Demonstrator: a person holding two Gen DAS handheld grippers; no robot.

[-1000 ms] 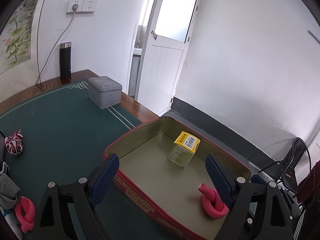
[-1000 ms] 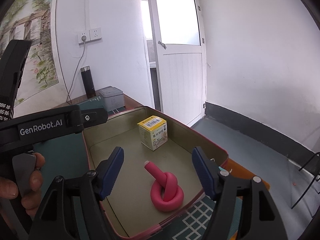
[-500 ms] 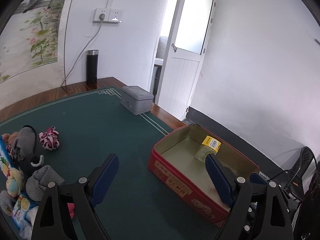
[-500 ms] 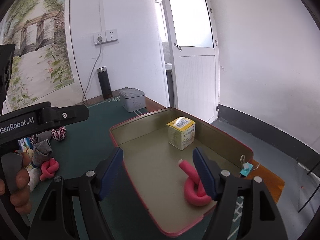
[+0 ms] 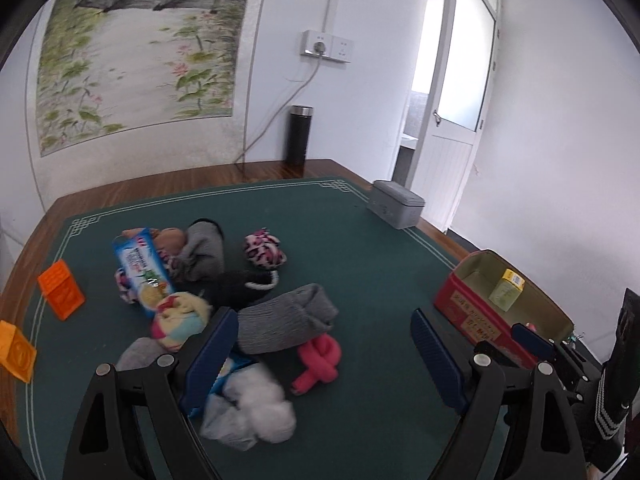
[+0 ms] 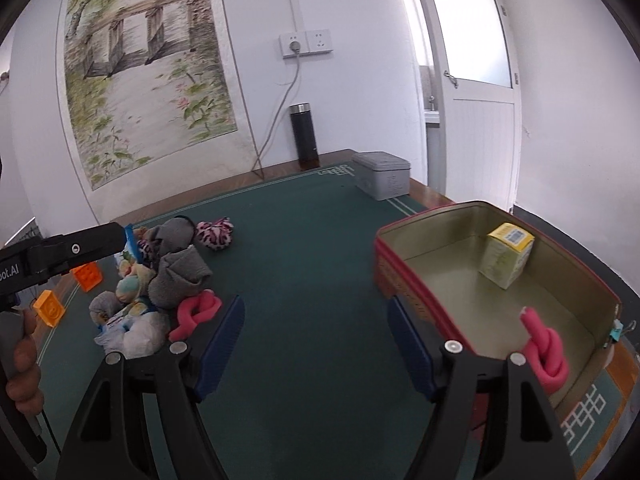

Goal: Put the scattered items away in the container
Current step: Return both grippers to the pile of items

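over on the green mat covering the desk [image 5: 360,240], the pile of loose stuff sits just ahead of the left claw [image 5: 324,344]. its jaws are spread wide with nothing clamped, and the knotted pink foam roller [image 5: 318,362] lies between them, the grey sock [image 5: 286,322] just past it. right claw [image 6: 316,338] is also apart and empty, over bare mat. the red tin [image 6: 416,280] sits to its right, holding a yellow box [image 6: 506,254] and another pink roller [image 6: 546,360].

Wood table [image 5: 168,184] w/ green mat [image 5: 360,264]: sock pile [image 5: 288,320], red tin [image 6: 416,280], grey box [image 6: 384,180].
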